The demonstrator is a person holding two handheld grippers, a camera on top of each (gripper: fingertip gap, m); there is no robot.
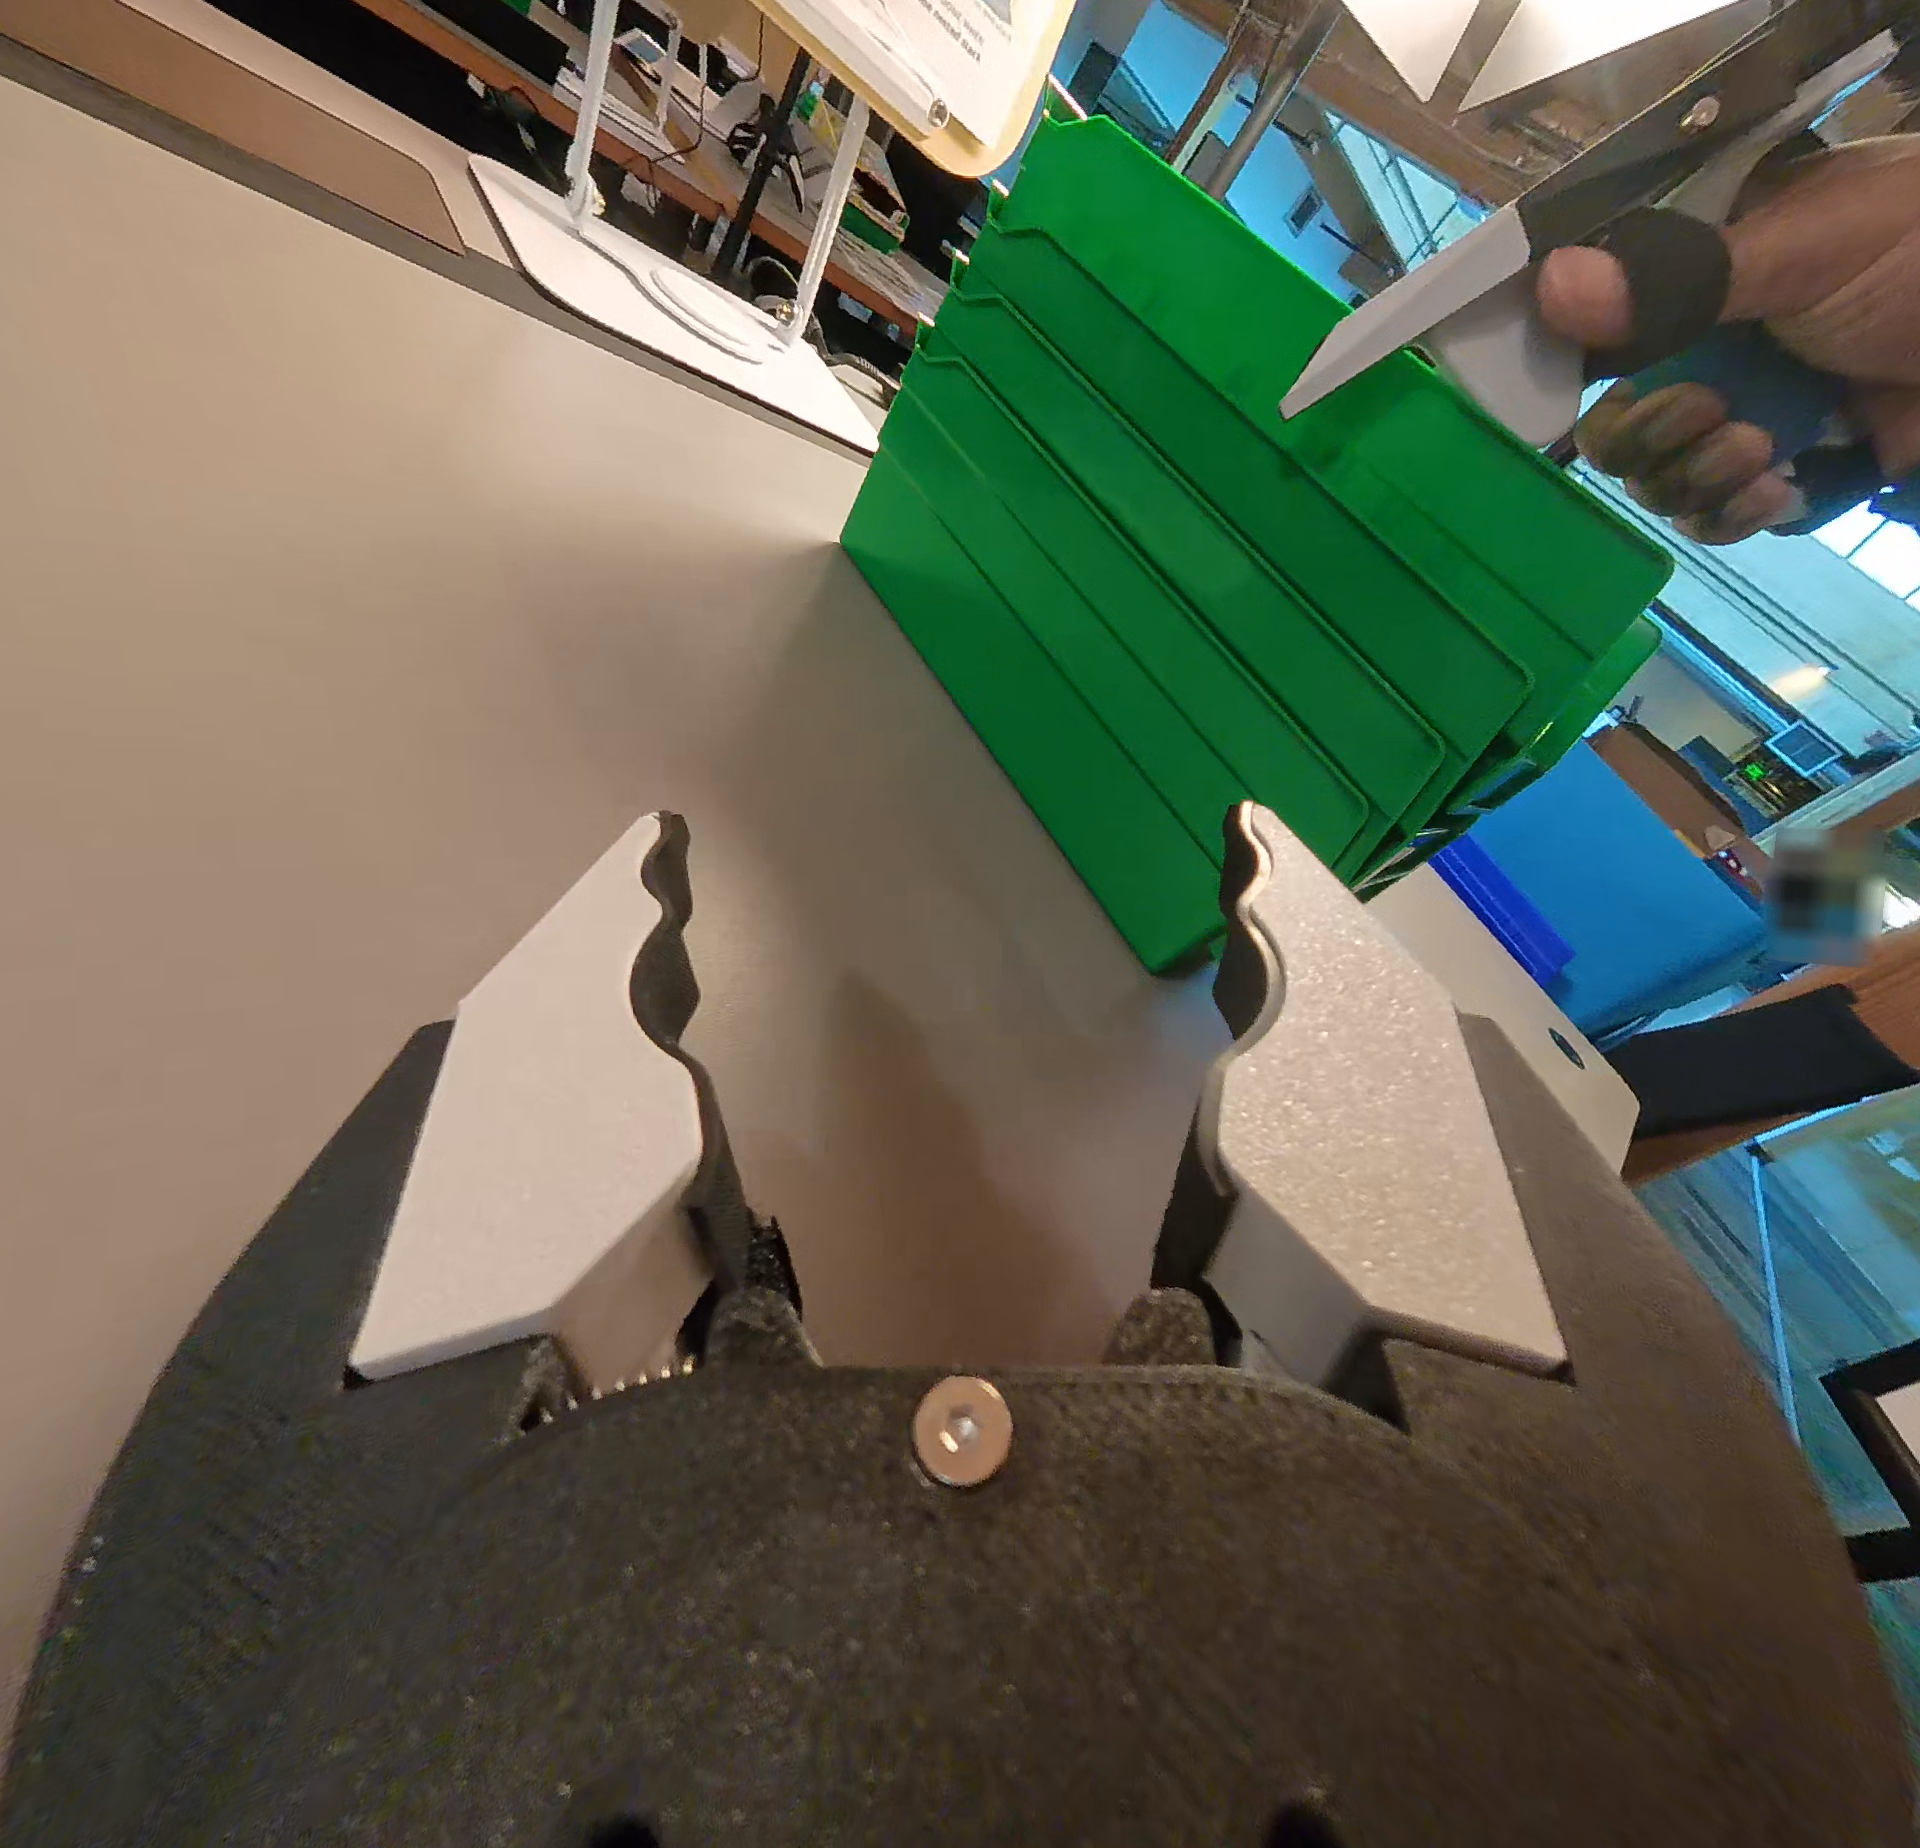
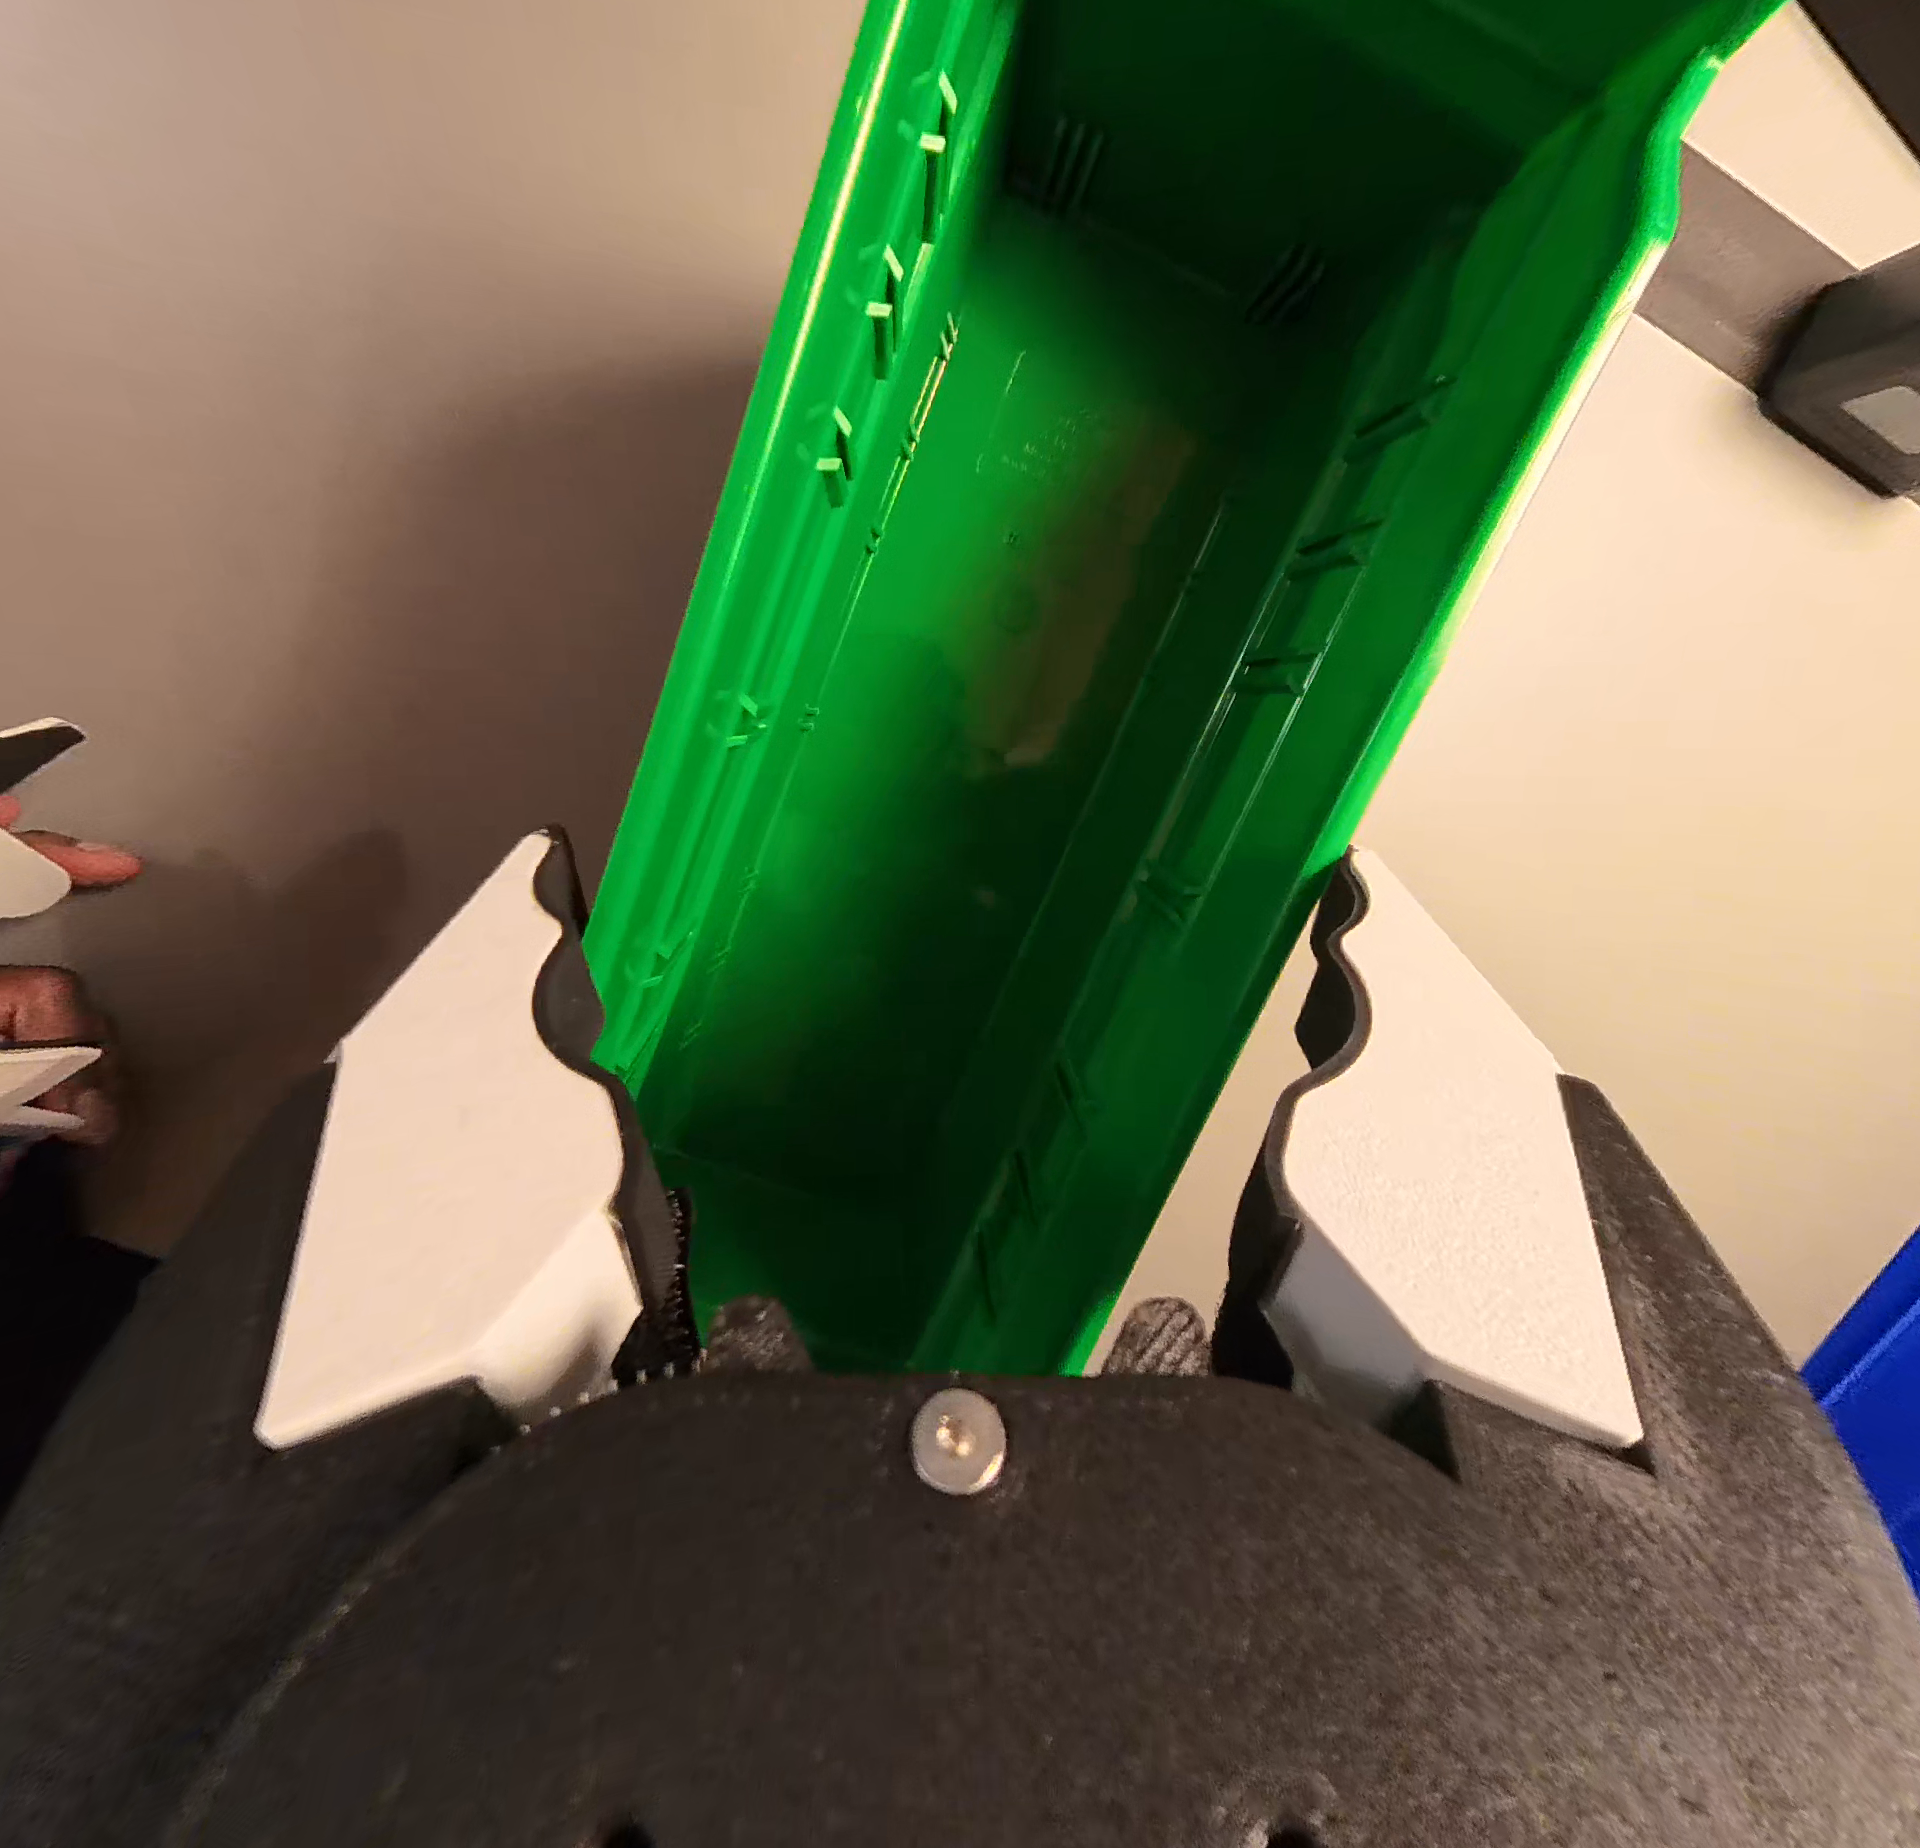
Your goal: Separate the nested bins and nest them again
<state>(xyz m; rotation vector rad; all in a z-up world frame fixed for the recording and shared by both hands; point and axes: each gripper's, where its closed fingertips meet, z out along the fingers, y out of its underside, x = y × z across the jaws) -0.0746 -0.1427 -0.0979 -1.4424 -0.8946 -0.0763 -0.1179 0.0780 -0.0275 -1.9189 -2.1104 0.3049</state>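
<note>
Green glossy ribbed bins point(image 1: 1195, 593) nested at 1 o'clock | left gripper point(image 1: 956, 832) wide, bare | right gripper point(image 2: 956, 863) clamps top bin point(image 2: 1039, 655), base hidden

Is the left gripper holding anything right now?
No. In the left wrist view the left gripper stands open over bare table, with the nested green bins beyond its fingertips.

Workshop or lab: cluttered workbenches point(image 1: 665, 105) behind grey table point(image 1: 312, 551), stacked green storage bins point(image 1: 1195, 572), high windows point(image 1: 1382, 177).
</note>
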